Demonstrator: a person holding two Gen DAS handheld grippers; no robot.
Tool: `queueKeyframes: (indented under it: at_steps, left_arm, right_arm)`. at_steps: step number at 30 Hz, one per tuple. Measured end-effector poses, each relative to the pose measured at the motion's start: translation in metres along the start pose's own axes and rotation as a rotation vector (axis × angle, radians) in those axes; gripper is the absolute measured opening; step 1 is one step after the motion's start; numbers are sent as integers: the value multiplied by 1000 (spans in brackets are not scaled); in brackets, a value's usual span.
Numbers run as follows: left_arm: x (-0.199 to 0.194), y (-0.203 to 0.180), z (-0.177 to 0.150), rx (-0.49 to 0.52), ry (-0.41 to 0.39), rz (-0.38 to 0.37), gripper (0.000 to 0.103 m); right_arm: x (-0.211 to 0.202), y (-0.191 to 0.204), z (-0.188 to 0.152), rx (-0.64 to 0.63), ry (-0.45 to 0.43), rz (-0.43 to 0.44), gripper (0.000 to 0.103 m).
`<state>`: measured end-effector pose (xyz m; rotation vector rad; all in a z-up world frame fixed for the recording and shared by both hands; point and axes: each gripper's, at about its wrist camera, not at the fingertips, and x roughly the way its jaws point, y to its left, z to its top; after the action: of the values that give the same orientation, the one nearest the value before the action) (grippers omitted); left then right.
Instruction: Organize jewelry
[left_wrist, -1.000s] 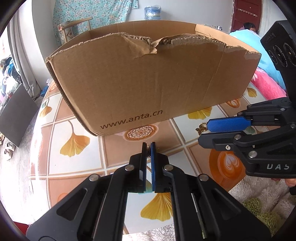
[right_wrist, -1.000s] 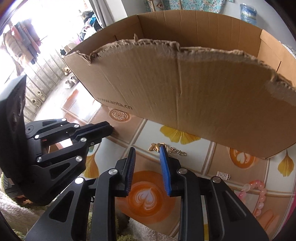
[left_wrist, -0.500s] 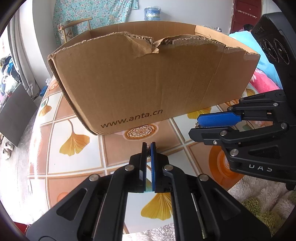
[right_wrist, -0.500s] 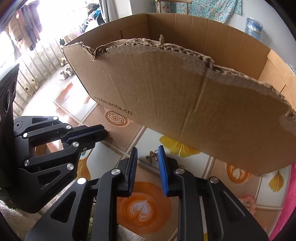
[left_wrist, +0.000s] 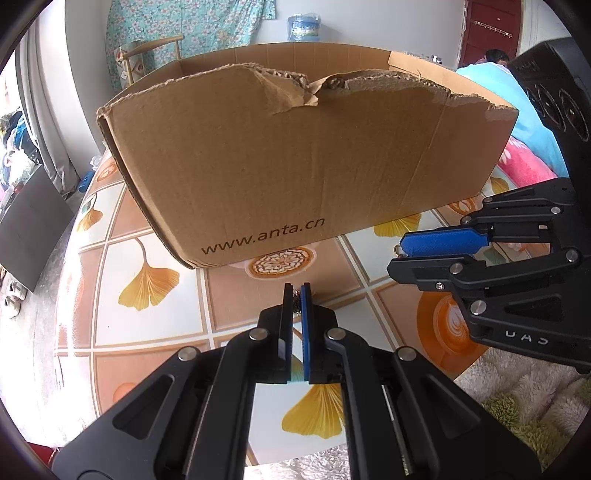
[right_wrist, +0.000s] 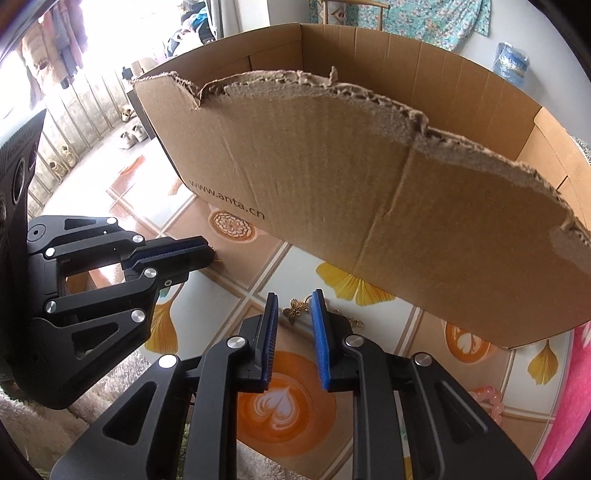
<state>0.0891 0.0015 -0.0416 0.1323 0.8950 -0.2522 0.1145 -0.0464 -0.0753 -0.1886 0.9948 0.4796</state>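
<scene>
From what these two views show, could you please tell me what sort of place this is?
Most likely a lived-in home, perhaps a bedroom or sitting room: a floral curtain hangs on the far wall, shoes sit on the floor, and a fluffy rug lies beside the patterned table.

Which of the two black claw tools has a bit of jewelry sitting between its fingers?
The right gripper: a small gold butterfly charm on a chain lies on the table between its blue pads, which have just been closing toward it. The left gripper is shut, away from the charm.

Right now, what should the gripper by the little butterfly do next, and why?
Probably close the right gripper a bit more. Its jaws have just been closing, the butterfly charm lies between them on the table, and the pads don't seem to press it yet.
</scene>
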Motion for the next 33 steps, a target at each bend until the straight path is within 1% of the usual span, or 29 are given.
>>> queueKeyframes:
  at_steps: [5,11,14,16,19,27,33]
  left_arm:
    - [0,0,0,0,0,1,3]
    - [0,0,0,-1,0,0,3]
    - [0,0,0,-1,0,0,3]
    - [0,0,0,0,0,1,3]
    - [0,0,0,-1,0,1,3]
    - [0,0,0,0,-1,2,3]
    - [-1,-1,1,0,-1,3,3]
  right_arm:
    - [2,2,0,-2,1,-1,19]
    - [2,8,-1,-29,2,-23,19]
    - [2,12,-2,-48,-1,-40,18]
    - [1,13,-3,-57,-4,-46,15]
    - [1,15,-5,-66,-6,-53,14]
    - [4,24,-7,-80,-9,-53,14]
    - [-2,27,-7,-80,-17,-55,14]
